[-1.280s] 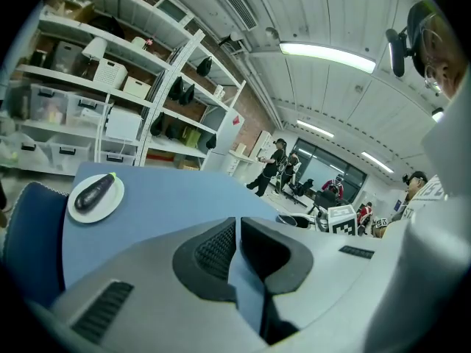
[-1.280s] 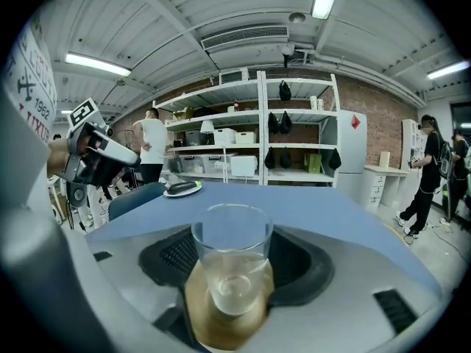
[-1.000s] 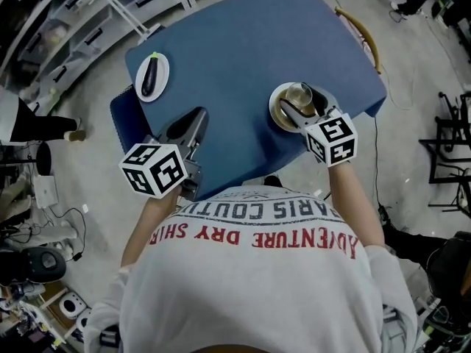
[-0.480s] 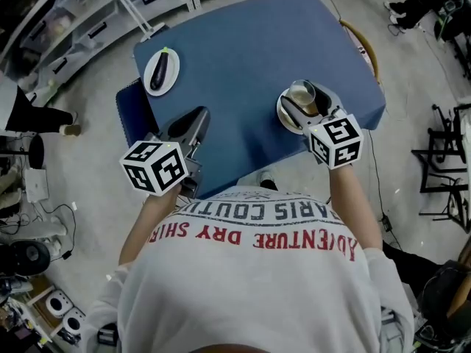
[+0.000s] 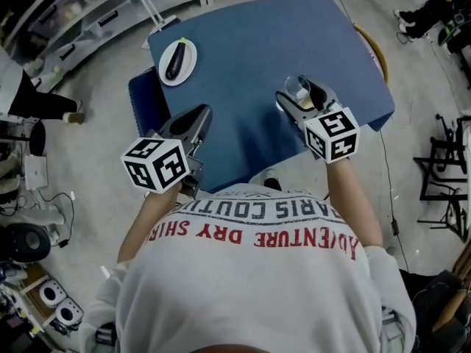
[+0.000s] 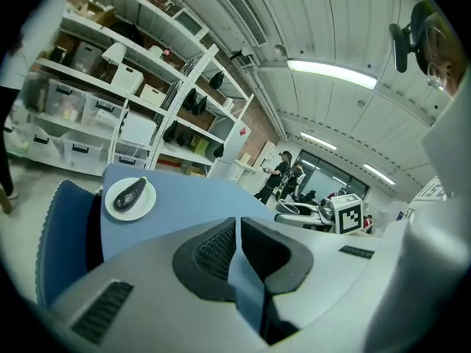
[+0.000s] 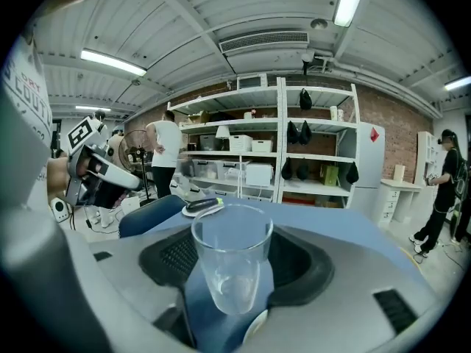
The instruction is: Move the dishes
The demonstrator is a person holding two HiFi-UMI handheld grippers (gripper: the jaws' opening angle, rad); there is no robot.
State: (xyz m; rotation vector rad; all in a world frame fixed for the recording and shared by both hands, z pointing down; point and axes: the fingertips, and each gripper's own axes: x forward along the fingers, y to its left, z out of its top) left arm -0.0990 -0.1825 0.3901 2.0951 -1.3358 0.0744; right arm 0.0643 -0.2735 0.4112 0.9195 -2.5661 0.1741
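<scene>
A clear empty glass (image 7: 232, 263) stands upright between my right gripper's (image 7: 232, 234) jaws, which are shut on its sides. A sliver of white saucer (image 7: 254, 331) shows just under it. In the head view the glass (image 5: 298, 88) and right gripper (image 5: 303, 95) hang over the blue table's (image 5: 250, 43) near right part. A white plate (image 5: 185, 72) with a dark eggplant (image 5: 175, 61) sits at the far left corner, also seen as the plate (image 6: 118, 206) in the left gripper view. My left gripper (image 5: 197, 113) is shut and empty at the near left edge.
A blue chair (image 5: 147, 101) stands at the table's left side and a wooden chair (image 5: 372, 43) at its right. White storage shelves (image 7: 243, 171) line the wall. People stand nearby, a person (image 7: 168, 153) at the shelves and another person (image 7: 445, 190) further right.
The saucer showed plainly round the glass a second ago; now the right gripper covers almost all of it. The left gripper has stayed where it was.
</scene>
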